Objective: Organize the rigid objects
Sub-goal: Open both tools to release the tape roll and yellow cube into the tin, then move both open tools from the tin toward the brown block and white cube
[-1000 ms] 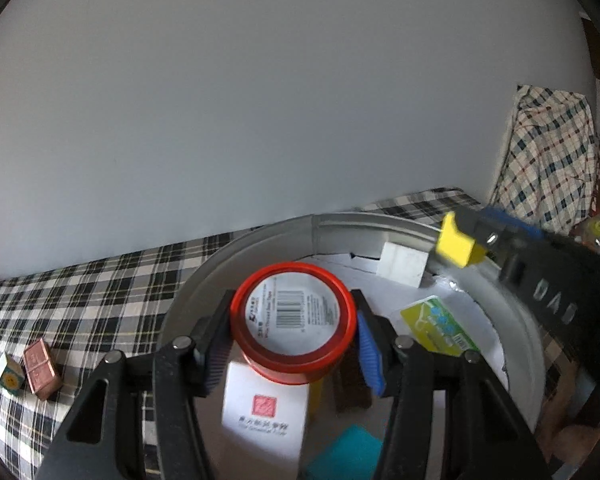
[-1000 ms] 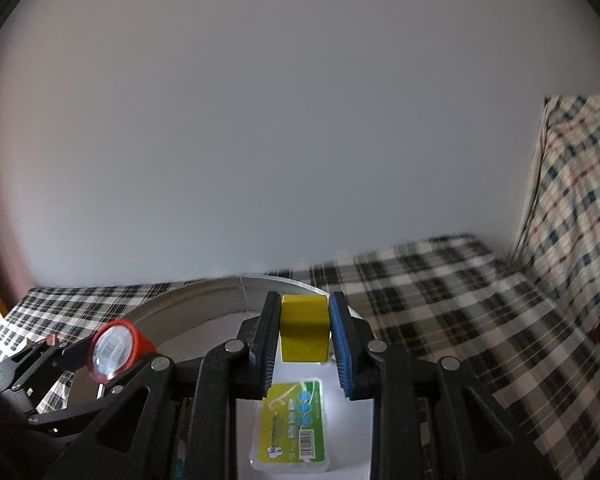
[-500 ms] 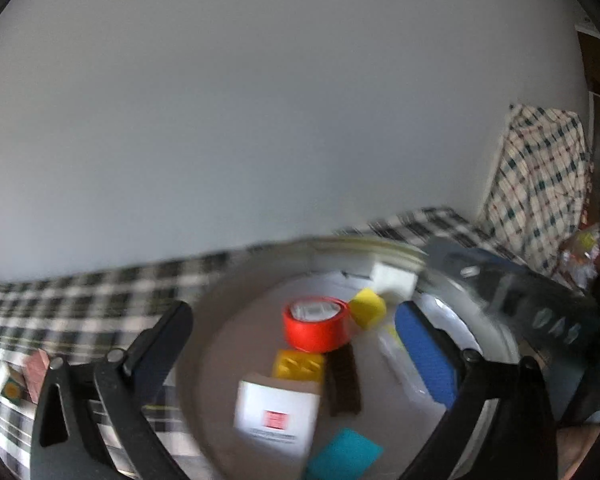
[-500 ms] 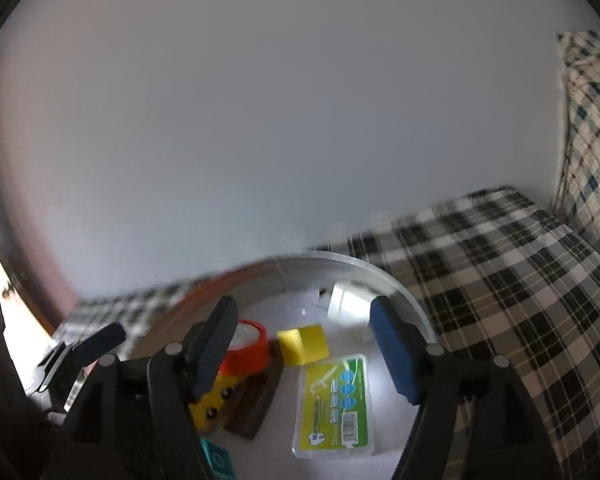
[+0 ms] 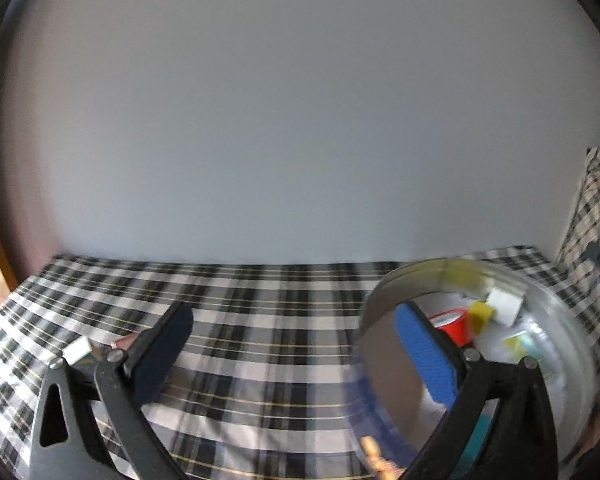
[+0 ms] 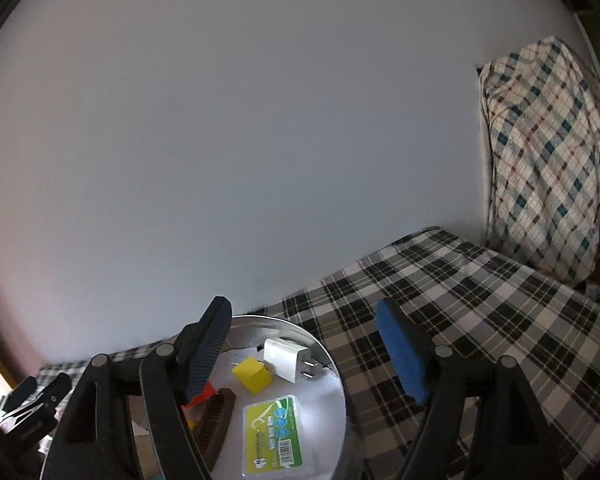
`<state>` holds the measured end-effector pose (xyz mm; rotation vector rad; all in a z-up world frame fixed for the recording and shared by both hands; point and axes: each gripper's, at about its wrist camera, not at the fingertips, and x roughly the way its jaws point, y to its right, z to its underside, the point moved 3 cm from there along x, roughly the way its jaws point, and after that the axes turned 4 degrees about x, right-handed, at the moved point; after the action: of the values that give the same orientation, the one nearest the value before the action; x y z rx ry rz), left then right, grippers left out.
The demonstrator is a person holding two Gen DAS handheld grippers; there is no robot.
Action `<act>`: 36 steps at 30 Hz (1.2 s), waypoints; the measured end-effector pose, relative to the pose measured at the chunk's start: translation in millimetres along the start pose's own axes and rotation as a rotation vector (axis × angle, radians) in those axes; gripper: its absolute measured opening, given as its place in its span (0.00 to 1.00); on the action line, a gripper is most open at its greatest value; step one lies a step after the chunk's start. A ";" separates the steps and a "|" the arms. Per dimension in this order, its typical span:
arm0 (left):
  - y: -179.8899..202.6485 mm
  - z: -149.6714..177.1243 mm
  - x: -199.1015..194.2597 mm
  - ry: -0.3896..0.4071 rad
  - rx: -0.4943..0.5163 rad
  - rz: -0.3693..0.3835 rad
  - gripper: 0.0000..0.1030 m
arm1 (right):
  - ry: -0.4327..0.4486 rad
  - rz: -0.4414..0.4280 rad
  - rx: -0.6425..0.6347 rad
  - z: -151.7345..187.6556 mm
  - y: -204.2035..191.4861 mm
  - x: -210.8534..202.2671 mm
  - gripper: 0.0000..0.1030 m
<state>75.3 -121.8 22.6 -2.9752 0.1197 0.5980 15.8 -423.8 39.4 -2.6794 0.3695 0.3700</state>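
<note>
A round metal tin (image 5: 380, 292) stands on the checked cloth. In it lie a red jar (image 5: 452, 326), a yellow block (image 5: 482, 314) and a white charger plug (image 5: 504, 306). My left gripper (image 5: 296, 344) is open wide over the cloth to the tin's left, holding nothing. In the right wrist view the tin (image 6: 300, 330) shows the yellow block (image 6: 254, 376), the charger (image 6: 286, 362), a green-labelled plastic box (image 6: 274, 436) and a brown comb (image 6: 216, 420). The jaws of my right gripper (image 6: 304, 344) are opening above the tin's far rim, with nothing between the pads.
A small white box (image 5: 78, 350) and a pinkish item beside it lie on the cloth at the left. A plaid pillow (image 6: 548, 160) leans against the wall at the right. The left gripper (image 6: 36, 396) shows at the lower left of the right wrist view.
The left gripper let go of the red jar and the right one let go of the yellow block; both now lie in the tin. The left gripper swung left over the cloth.
</note>
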 end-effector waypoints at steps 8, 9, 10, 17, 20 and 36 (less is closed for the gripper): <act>-8.7 18.5 -4.7 0.036 0.034 -0.079 0.99 | 0.274 0.035 -0.056 3.3 -8.4 -40.6 0.93; -9.8 19.9 -6.1 0.046 0.039 -0.084 1.00 | 0.309 0.032 -0.053 5.6 -9.8 -46.8 0.93; -10.5 21.1 -7.7 0.054 0.052 -0.089 1.00 | 0.325 0.029 -0.053 6.8 -11.5 -49.6 0.93; -18.3 25.5 -16.5 0.044 0.043 -0.044 1.00 | 0.337 0.099 -0.141 21.7 -32.7 -54.2 0.93; -17.8 27.8 -20.9 0.044 0.058 -0.025 1.00 | 0.321 0.124 -0.223 31.8 -43.2 -50.4 0.93; -34.5 33.3 -22.6 0.008 0.042 0.019 1.00 | 0.331 0.154 -0.245 45.3 -56.0 -73.3 0.93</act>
<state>45.2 -82.3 3.9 -2.9390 0.1591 0.5784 -44.1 -340.5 42.2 -2.9657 0.6695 0.0101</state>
